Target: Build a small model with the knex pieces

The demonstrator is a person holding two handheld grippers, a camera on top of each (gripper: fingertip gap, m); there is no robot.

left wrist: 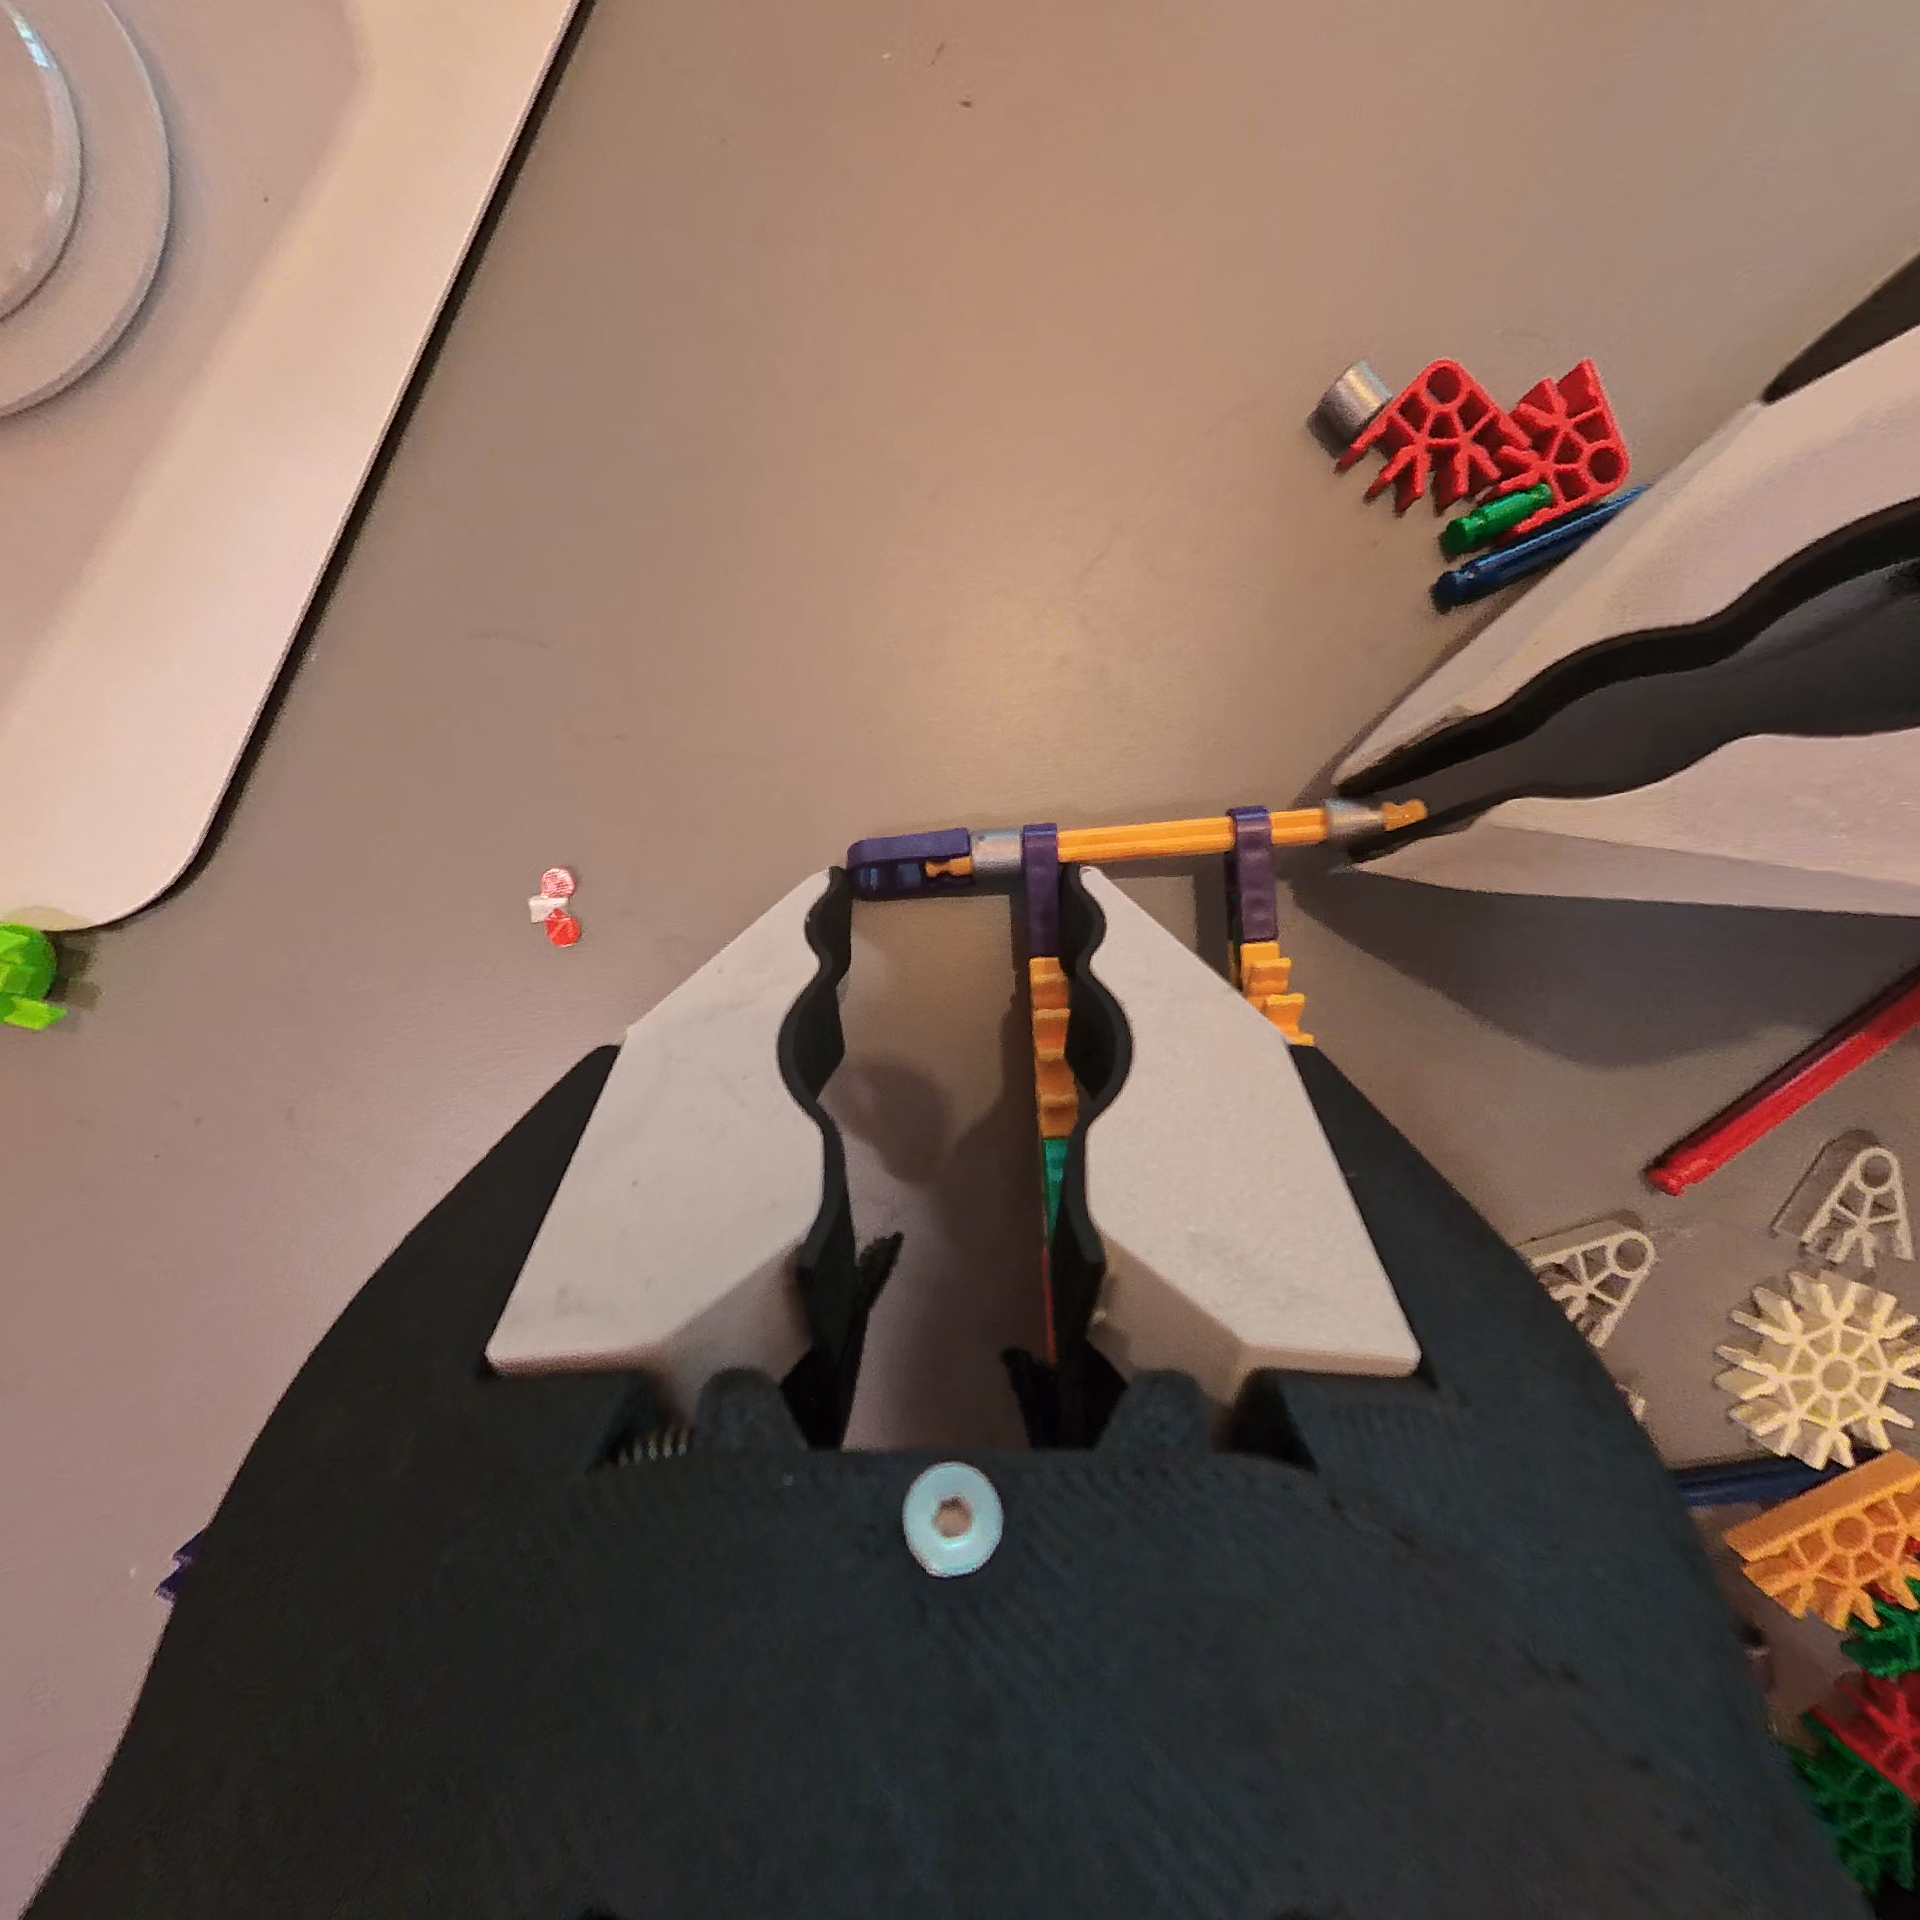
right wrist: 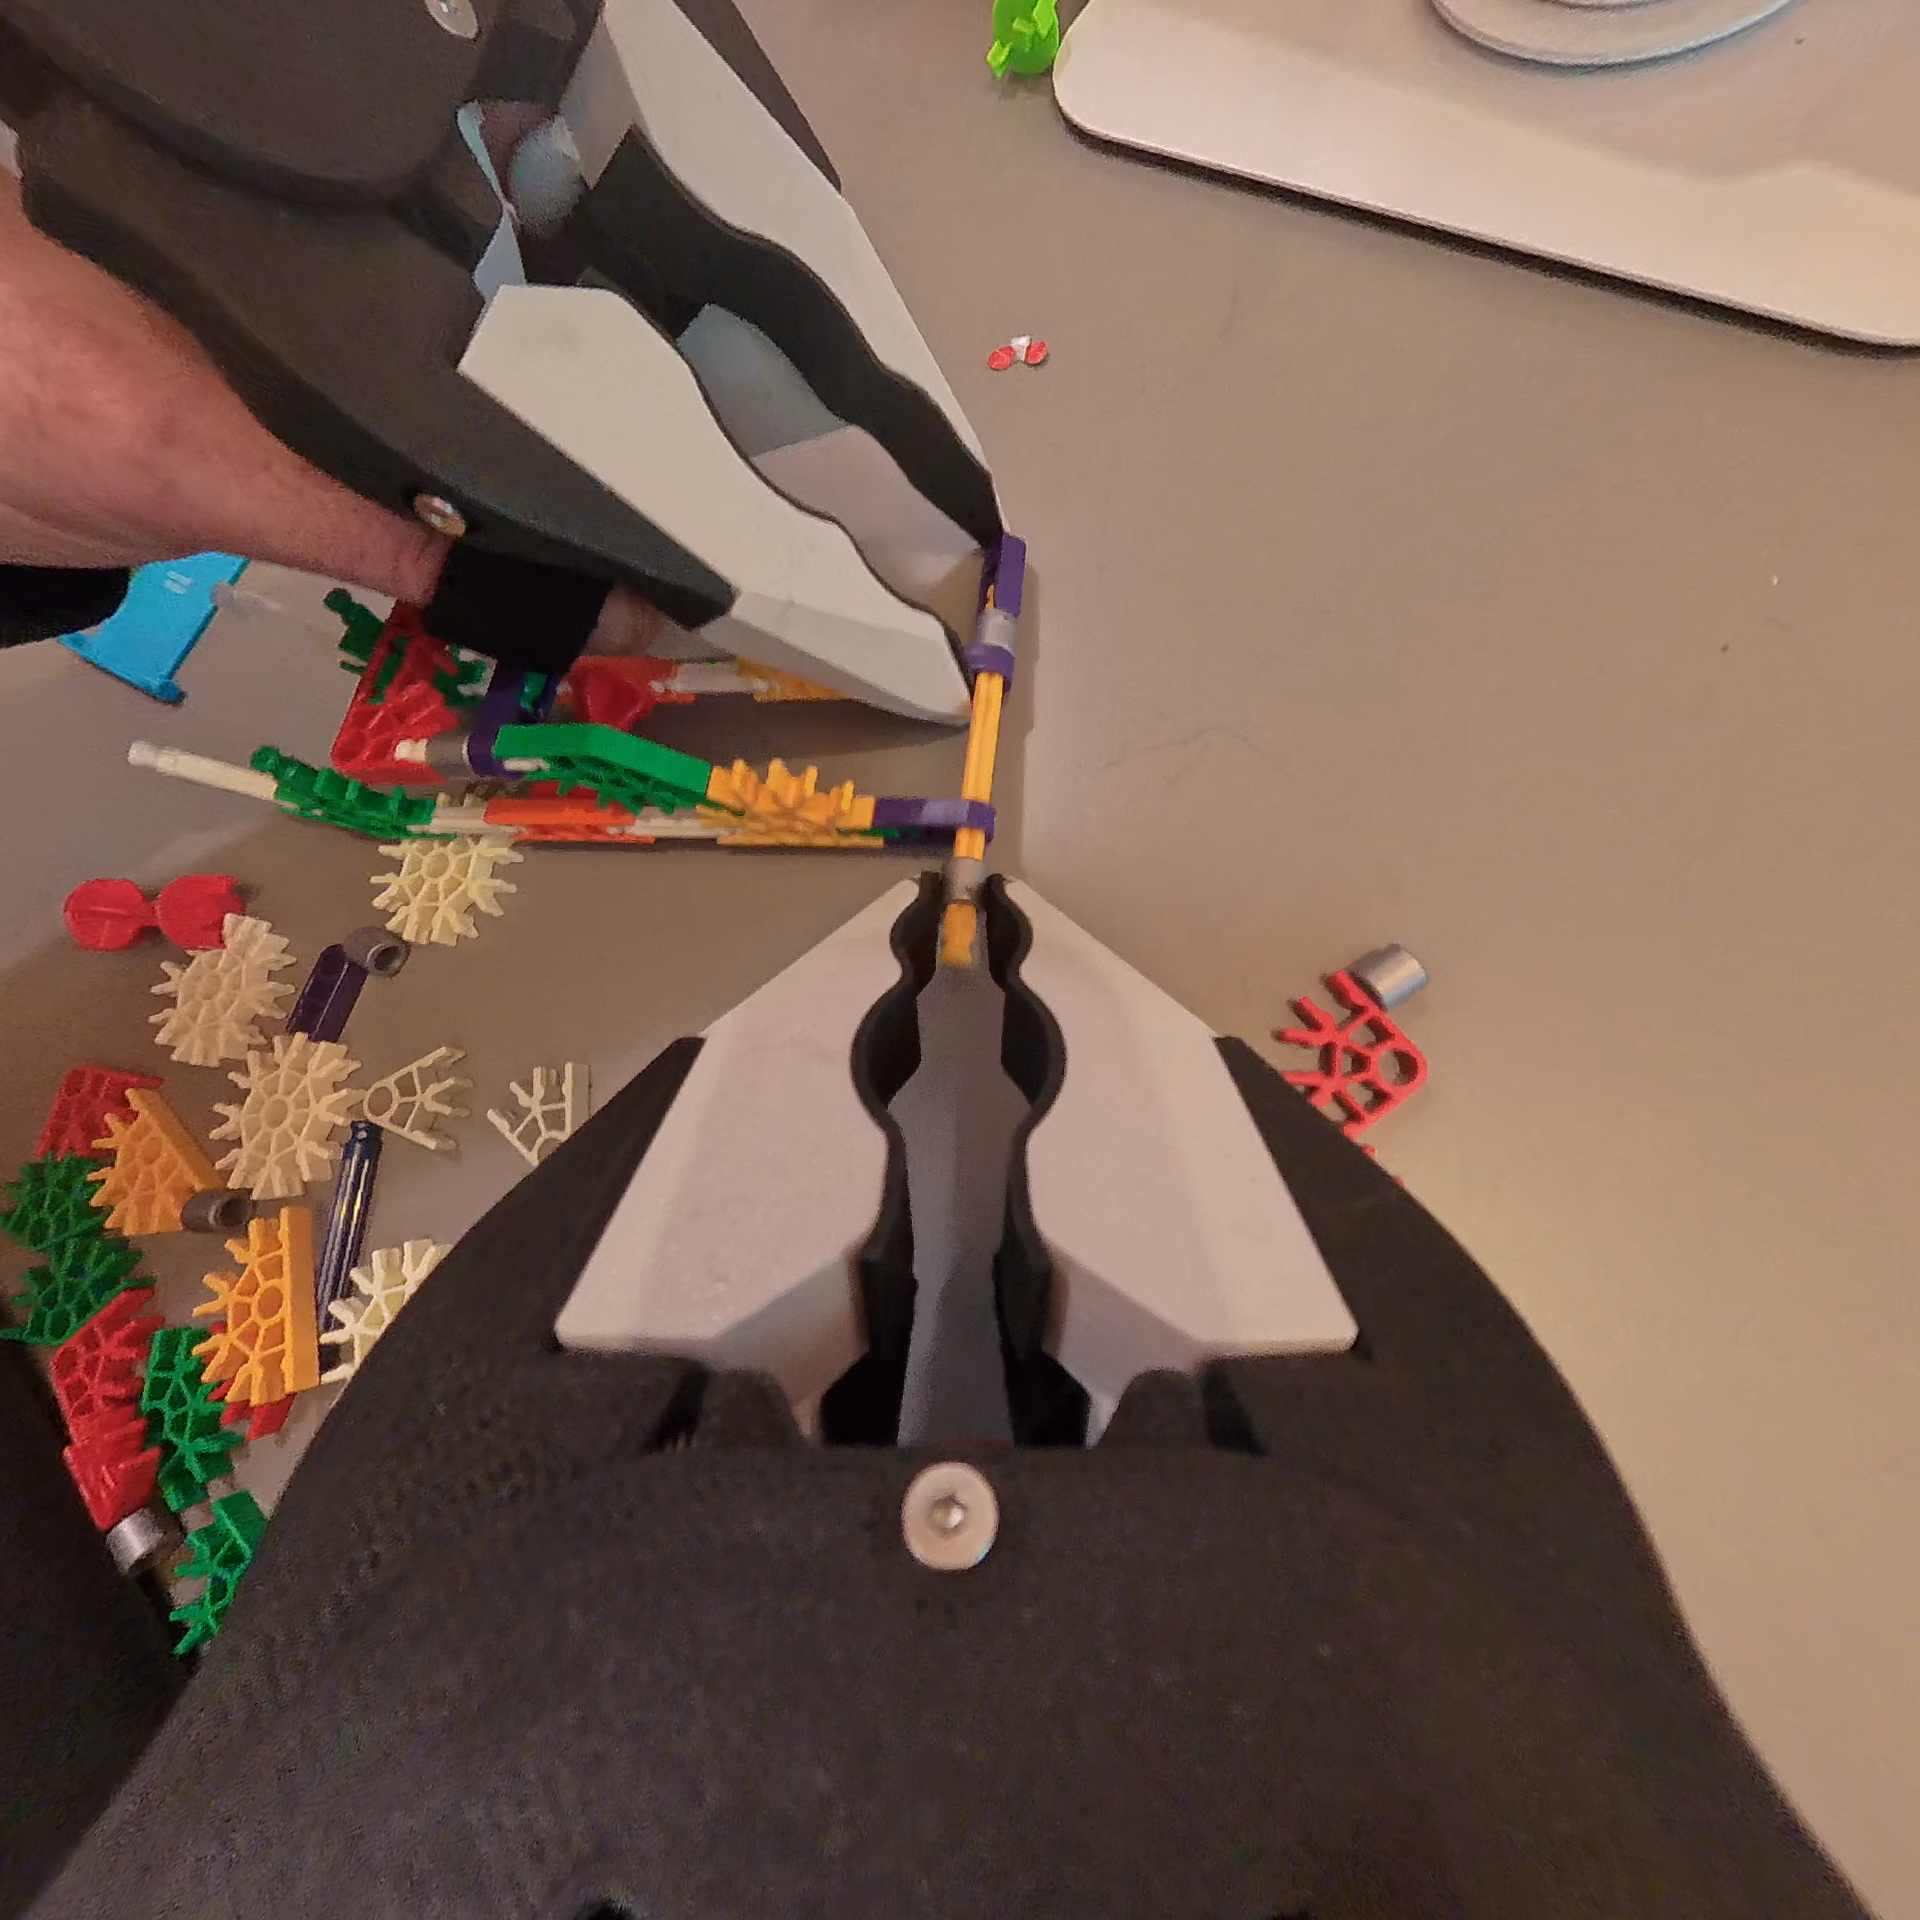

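Far left: a green piece [left wrist: 26, 971] sits at the corner of a pale slab [left wrist: 208, 520] on the grey table [left wrist: 935, 416], well clear of both tools.

The left gripper [left wrist: 961, 894] has its jaws roughly 1/3 apart. A purple end piece [left wrist: 909, 857] sits at the tip of 1 finger and a purple clip [left wrist: 1042, 883] lies against the inner pad of the other. We cannot tell whether it actually clamps them or only brackets them.

The orange rod [left wrist: 1143, 836] runs rightward off the end piece, through that clip and a 2nd purple clip [left wrist: 1252, 873]. Both clips carry orange connectors [right wrist: 790, 805], part of a longer build lying towards the loose pile [right wrist: 281, 1112].

The right gripper [right wrist: 958, 899] is nearly closed, pinching only the last bit of the rod, by a grey spacer. Beyond it are red connectors [left wrist: 1475, 436] and a red rod [left wrist: 1787, 1091].

Risks, as we judge them:
- The right hold is only on the rod's tip, so any twist could let it slip out.
- If the 2 tools pull apart or go off-axis, the rod could pop from 1 or both clips.
- If the left hold is loose, the build could swing down onto the table.
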